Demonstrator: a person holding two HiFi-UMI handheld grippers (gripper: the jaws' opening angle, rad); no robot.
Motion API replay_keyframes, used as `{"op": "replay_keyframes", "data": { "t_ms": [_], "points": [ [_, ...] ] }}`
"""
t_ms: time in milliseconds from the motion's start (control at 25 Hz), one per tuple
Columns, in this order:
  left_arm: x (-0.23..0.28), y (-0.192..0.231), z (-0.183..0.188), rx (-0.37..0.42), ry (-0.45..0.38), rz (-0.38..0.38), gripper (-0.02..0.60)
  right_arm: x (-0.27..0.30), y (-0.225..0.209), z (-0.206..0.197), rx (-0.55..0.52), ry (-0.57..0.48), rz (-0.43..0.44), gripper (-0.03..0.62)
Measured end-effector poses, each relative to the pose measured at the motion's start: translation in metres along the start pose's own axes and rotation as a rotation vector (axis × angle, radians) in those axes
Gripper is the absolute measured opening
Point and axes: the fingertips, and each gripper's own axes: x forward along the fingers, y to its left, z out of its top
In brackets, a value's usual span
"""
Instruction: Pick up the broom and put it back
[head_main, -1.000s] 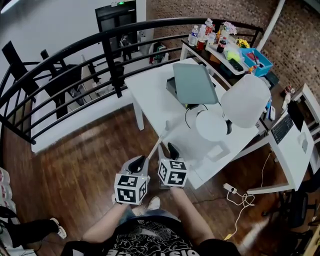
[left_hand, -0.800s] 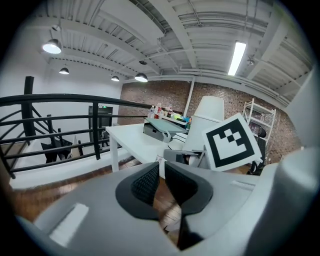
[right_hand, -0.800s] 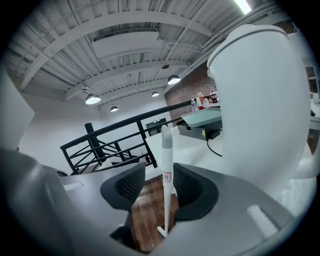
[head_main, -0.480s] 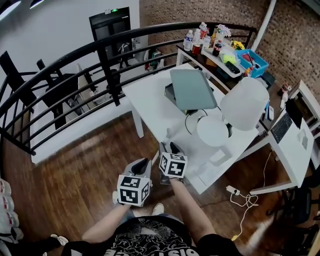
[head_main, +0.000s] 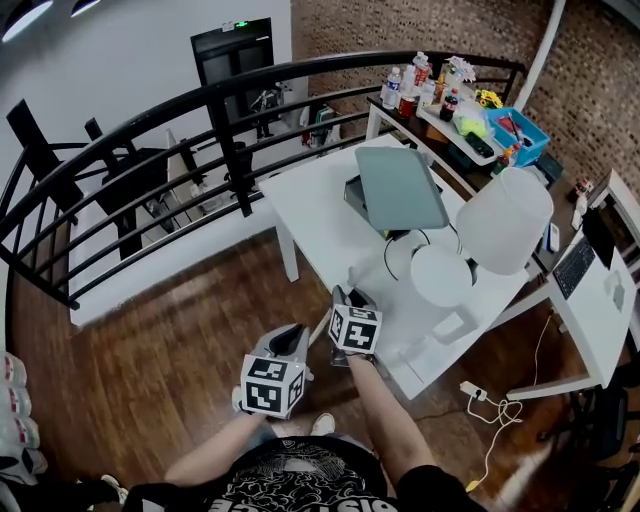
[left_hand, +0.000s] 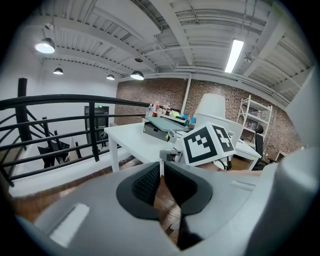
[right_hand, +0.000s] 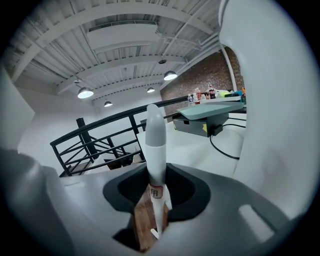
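Note:
The broom's white handle with a grey tip (right_hand: 154, 142) stands upright between the pads of my right gripper (right_hand: 156, 184), which have just been closing and now sit against it on both sides. Seen from the head, the right gripper (head_main: 348, 298) is at the white table's near edge, and a short piece of the handle (head_main: 321, 325) slants down to the left below it. The broom's head is hidden. My left gripper (head_main: 292, 340) hangs just left of the handle. Its jaws (left_hand: 161, 180) stand almost together, with only a thin slit and nothing held.
The white table (head_main: 310, 200) carries a grey laptop (head_main: 400, 188), a white lamp shade (head_main: 505, 218) and cables. A black curved railing (head_main: 150, 130) runs behind it. A power strip (head_main: 470, 388) lies on the wooden floor at the right.
The handle's tip stood free above and left of the right gripper. That gripper has moved onto it and its jaws have closed round the handle. The left gripper has barely shifted.

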Motion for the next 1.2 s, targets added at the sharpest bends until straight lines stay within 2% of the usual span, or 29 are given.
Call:
{"op": "replay_keyframes", "data": {
  "t_ms": [120,320,680,960,1200],
  "points": [
    [-0.004,0.008,0.003,-0.011,-0.015,0.024,0.009,0.001,0.002,0.001,-0.005,-0.008,0.008,0.098],
    [-0.008,0.017,0.000,-0.044,-0.019,0.053,0.005,-0.006,0.011,-0.002,-0.014,-0.008,0.043,0.098],
    [-0.031,0.036,0.006,-0.078,-0.093,0.122,0.005,-0.039,0.083,-0.003,-0.138,-0.024,0.192,0.100],
    [-0.056,0.057,0.016,-0.132,-0.165,0.190,0.005,-0.071,0.131,0.023,-0.257,-0.072,0.279,0.101],
    [-0.074,0.069,0.024,-0.141,-0.224,0.238,0.005,-0.098,0.153,0.059,-0.292,-0.136,0.321,0.101]
  ]
}}
